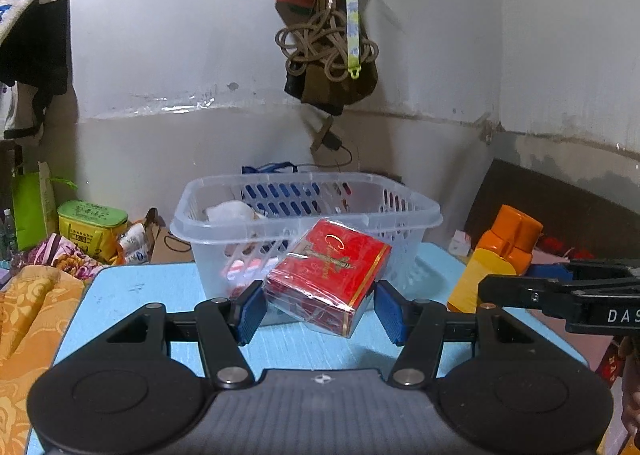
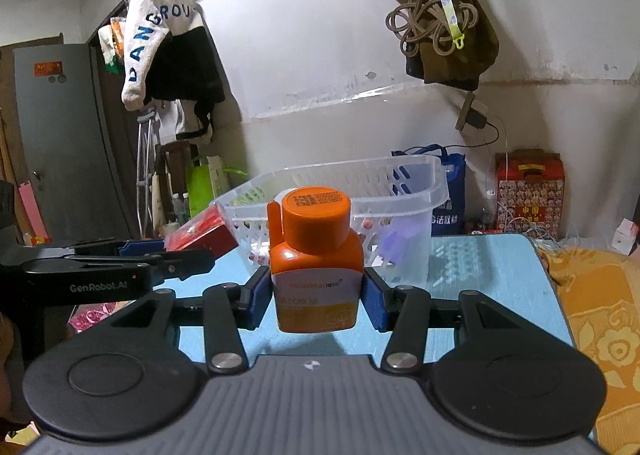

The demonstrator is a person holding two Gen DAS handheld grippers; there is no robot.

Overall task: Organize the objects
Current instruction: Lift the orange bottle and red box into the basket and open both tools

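On the blue table (image 1: 132,295) my left gripper (image 1: 320,307) pinches the tilted red box (image 1: 328,275); my right gripper (image 2: 318,297) clamps the orange bottle (image 2: 316,255). The basket (image 1: 400,199) sits at twelve o'clock; I'd clear its rim first, then release.

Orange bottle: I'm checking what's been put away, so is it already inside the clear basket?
No, the orange bottle sits between the right tongs, in front of the clear basket.
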